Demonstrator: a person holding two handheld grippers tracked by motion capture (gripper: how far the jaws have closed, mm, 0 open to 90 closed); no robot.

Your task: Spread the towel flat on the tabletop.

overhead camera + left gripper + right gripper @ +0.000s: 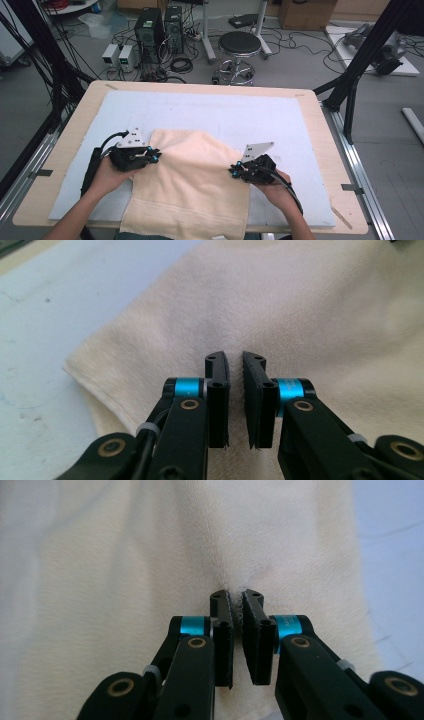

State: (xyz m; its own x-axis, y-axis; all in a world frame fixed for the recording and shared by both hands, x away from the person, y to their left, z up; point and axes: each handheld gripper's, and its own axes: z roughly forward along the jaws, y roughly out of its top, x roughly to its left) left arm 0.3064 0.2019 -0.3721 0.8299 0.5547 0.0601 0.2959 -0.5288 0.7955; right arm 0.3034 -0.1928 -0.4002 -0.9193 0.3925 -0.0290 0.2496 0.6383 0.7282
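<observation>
On the table's blue mat (210,107), both tools pinch the towel's (192,185) side edges.

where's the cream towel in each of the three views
High view: towel lower centre, on the blue mat.
Left gripper view: towel centre and right, beyond the jaws.
Right gripper view: towel centre, pinched between the jaws.
Shared landmark: blue mat.

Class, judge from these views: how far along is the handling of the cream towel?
Done: the towel lies on the blue mat, one layer already folded over. In hand: the left gripper and right gripper each pinch the cloth. Left: probably lifting and finishing the fold; nothing is raised yet.
</observation>
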